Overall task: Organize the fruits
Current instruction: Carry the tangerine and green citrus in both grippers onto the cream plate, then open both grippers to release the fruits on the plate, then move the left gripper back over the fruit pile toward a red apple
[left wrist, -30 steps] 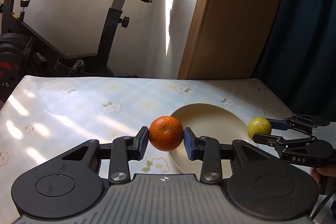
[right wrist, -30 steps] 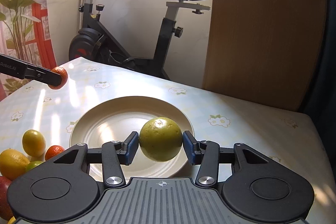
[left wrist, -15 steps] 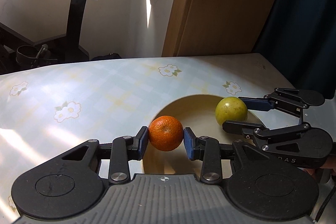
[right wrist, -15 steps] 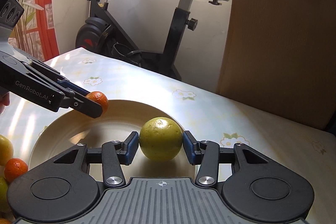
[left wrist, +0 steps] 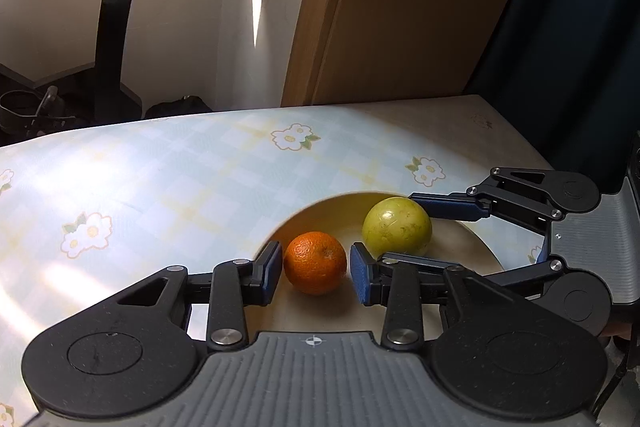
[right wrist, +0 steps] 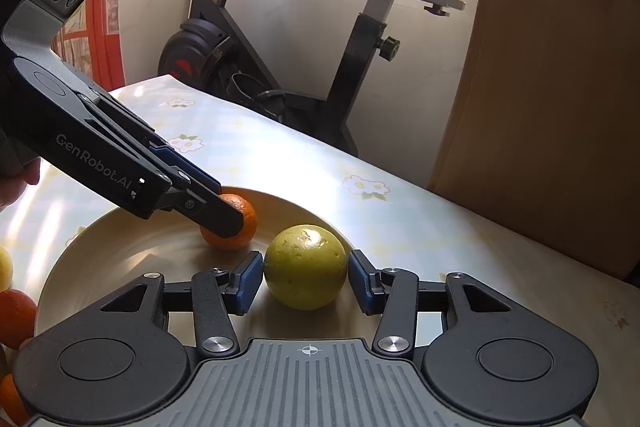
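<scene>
- The left gripper (left wrist: 316,269) has its jaws a little apart around the orange (left wrist: 315,262). There is a thin gap on each side, so it is not squeezing.
- The orange sits on the plate (left wrist: 478,247), near the plate's 9 o'clock edge in the left wrist view.
- The right gripper (right wrist: 306,277) also has its jaws parted, with a small gap on each side of the green fruit (right wrist: 305,266).
- The green fruit rests on the plate too, at about 2 o'clock from the orange and just beside it.
- More fruits (right wrist: 16,311) wait on the table (right wrist: 460,239), off the plate's 9 o'clock side in the right wrist view.
- I think both fruits are light and round, so they can roll if bumped.
- The orange skin looks bumpy and a bit soft. The green fruit looks smooth and harder, so it may slip more.
- The best place to hold each one is across its fat middle, with a soft squeeze so it does not get squashed.
- An exercise bike (right wrist: 360,39) stands behind the table.
</scene>
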